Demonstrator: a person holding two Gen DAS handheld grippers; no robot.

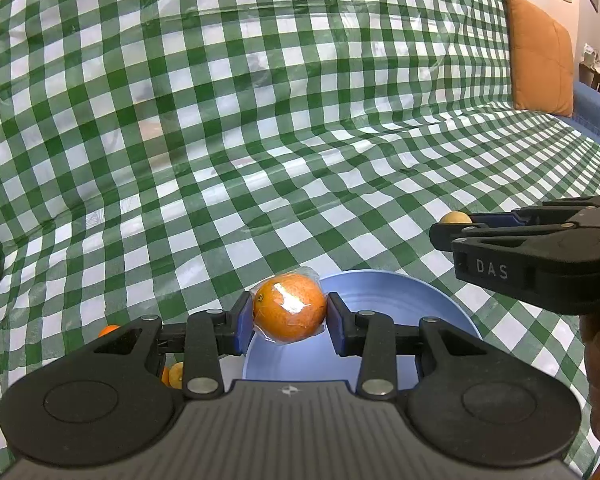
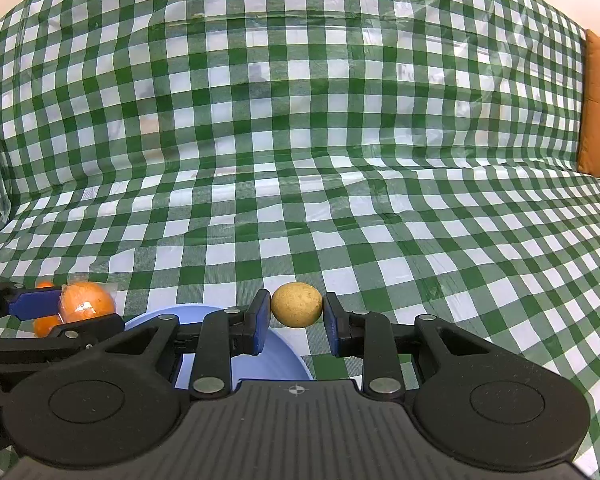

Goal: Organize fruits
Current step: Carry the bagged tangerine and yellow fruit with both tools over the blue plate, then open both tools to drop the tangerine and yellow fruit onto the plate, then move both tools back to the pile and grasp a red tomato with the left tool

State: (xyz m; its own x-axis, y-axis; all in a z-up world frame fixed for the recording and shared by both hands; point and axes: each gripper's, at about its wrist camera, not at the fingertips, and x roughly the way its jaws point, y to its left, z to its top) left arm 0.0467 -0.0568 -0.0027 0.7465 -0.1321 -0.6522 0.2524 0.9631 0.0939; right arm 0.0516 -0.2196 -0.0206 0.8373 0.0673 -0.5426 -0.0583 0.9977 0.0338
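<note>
My left gripper [image 1: 290, 314] is shut on an orange wrapped in clear plastic [image 1: 289, 307], held just above the far-left rim of a blue bowl [image 1: 400, 300]. In the right wrist view the same wrapped orange [image 2: 86, 302] shows at the left between the left gripper's blue pads. My right gripper [image 2: 296, 306] is shut on a small tan round fruit [image 2: 297, 305], held past the right edge of the blue bowl [image 2: 288, 356]. In the left wrist view the right gripper [image 1: 450, 226] reaches in from the right, with the tan fruit [image 1: 455, 217] peeking behind its tips.
A green-and-white checked cloth [image 1: 260, 140] covers the seat and backrest. More small oranges [image 1: 175, 374] lie left of the bowl, partly hidden by my left gripper. An orange cushion [image 1: 540, 52] stands at the far right.
</note>
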